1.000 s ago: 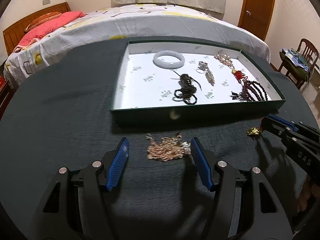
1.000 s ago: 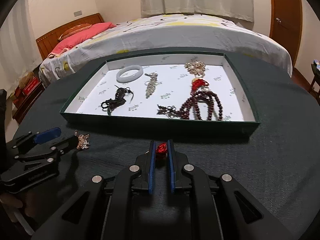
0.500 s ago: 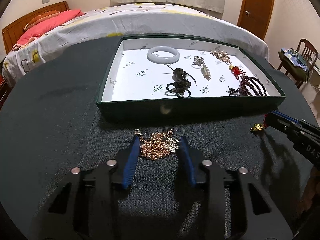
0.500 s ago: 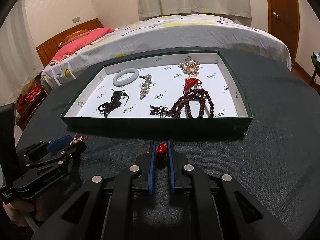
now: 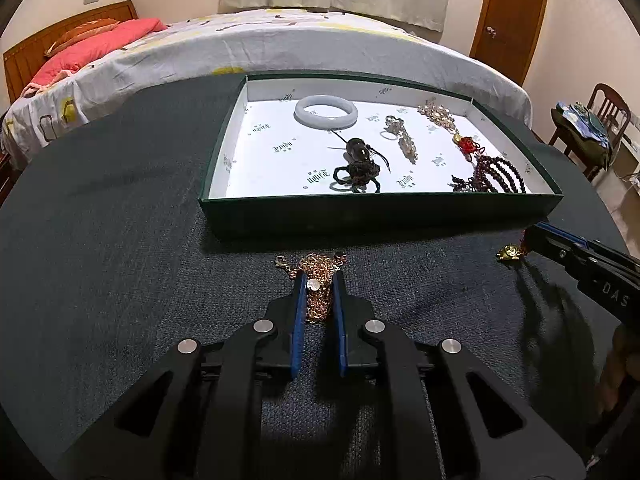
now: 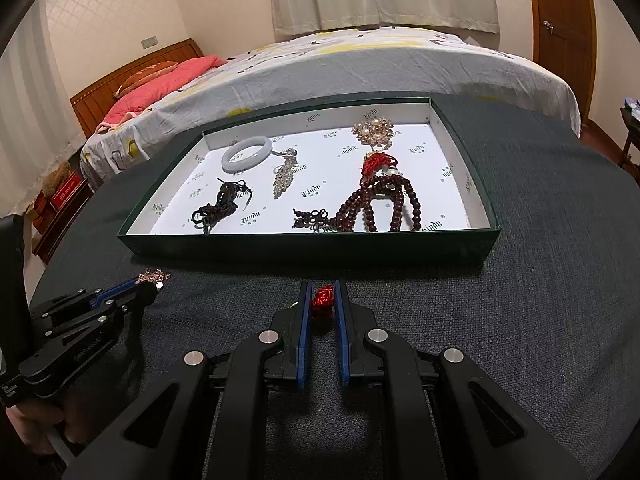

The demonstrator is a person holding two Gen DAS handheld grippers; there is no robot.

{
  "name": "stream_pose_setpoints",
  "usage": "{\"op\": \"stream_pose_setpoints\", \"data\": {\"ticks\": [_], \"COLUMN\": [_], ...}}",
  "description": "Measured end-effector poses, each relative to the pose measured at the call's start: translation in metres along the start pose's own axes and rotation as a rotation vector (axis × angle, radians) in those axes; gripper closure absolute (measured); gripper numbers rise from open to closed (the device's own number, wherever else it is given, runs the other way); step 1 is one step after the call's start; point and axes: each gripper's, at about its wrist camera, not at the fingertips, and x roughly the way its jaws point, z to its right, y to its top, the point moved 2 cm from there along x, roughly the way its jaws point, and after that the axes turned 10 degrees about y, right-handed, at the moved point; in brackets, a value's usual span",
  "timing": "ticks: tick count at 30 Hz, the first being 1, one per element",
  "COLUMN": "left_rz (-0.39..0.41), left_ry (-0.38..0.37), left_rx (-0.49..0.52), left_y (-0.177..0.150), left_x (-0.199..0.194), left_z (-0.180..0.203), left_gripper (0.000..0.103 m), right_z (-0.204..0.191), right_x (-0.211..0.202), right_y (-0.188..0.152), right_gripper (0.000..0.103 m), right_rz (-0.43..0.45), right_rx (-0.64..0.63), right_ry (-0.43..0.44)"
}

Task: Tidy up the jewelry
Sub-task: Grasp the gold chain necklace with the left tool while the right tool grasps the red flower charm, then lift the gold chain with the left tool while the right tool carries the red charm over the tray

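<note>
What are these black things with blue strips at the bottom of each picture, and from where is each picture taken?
They are hand-held grippers: a person holds one in each hand, and each carries a camera that looks forward along its two fingers. One picture comes from the left gripper, the other from the right gripper; each also shows at the side of the other's view.

Both work over a dark cloth-covered table. On it stands a green box with a white bangle, a black cord pendant, dark red beads and other pieces inside.

The left fingers have just closed on a gold chain that lies before the box. The right fingers pinch a red knot ornament.
</note>
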Motion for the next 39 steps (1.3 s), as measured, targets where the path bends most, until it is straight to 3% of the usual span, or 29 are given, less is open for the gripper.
{"op": "stream_pose_setpoints", "data": {"ticks": [39], "left_rz": [0.202], "left_ry": [-0.013], "left_rx": [-0.053], "left_y": [0.042], "left_x": [-0.084], "left_z": [-0.016], "left_gripper": [0.091], "right_z": [-0.034], "right_x": [-0.047], "right_y": [0.029], "right_gripper": [0.091], "right_rz": [0.121], "right_rx": [-0.067], "right_ry": [0.025]}}
